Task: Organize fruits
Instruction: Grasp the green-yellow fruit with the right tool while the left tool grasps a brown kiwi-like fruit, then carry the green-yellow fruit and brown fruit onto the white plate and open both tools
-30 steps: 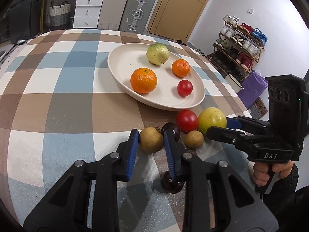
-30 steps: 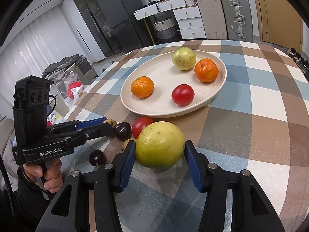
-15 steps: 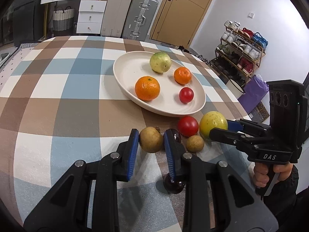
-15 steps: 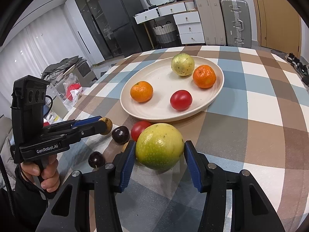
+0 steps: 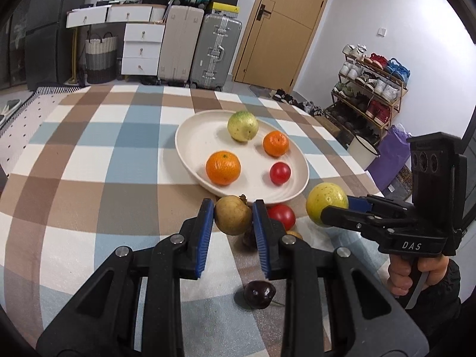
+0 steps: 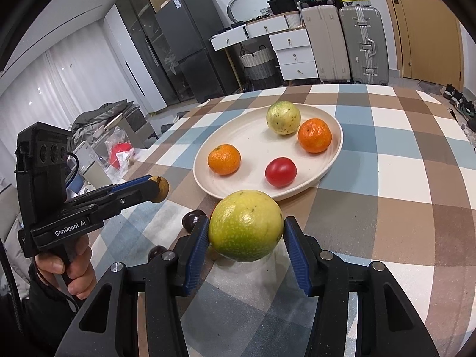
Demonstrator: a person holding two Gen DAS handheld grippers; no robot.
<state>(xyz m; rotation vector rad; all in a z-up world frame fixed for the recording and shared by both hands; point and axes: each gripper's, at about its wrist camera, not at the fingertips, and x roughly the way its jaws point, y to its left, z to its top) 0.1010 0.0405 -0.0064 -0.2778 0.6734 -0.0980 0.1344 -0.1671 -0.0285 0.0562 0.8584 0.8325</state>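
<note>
Checked tabletop (image 5: pixel 89 160) lies under both grippers: left fingers (image 5: pixel 205 226) pinch a firm brown fruit (image 5: pixel 233 214) at its middle; right fingers (image 6: pixel 198 242) clamp a heavier, smooth green fruit (image 6: pixel 245 229), plate (image 6: pixel 247 136) beyond.

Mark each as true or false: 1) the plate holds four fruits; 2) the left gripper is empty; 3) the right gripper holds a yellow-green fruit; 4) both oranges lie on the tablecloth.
1) True: the plate holds two oranges, a red tomato and a green-yellow fruit.
2) False: the left gripper grips a brown round fruit.
3) True: the right gripper clamps the yellow-green fruit.
4) False: the large orange and small orange sit on the plate.
</note>
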